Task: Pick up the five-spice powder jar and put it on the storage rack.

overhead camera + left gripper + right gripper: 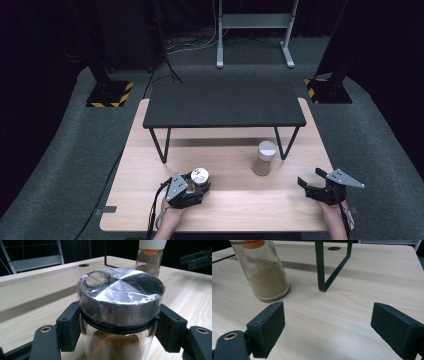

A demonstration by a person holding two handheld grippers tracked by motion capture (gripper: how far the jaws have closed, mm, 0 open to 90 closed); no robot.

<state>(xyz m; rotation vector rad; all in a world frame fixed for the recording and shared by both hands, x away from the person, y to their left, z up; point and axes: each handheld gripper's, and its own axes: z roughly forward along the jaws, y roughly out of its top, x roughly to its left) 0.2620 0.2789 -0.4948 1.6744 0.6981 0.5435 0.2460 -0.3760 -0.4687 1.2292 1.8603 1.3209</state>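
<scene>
A pale wood surface (235,200) carried a black shelf (223,104). My right gripper (325,331) hung released near the tall jar (262,272). My left gripper (117,327) clenched the jar (120,315) just under its foil-wrapped steel lid (120,293), at the near edge. I judged slick wrap might let it slip.

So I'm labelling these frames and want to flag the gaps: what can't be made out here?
- Silver-lidded jar: its base is cut off by the bottom edge of the left gripper view, so contact with the table is unclear.
- White-capped jar: its cap is cut off by the top edge of the right gripper view.
- Both jars' powder: no label visible, kind unknown.
- Left claw: too small in the high view to judge its grip.
</scene>
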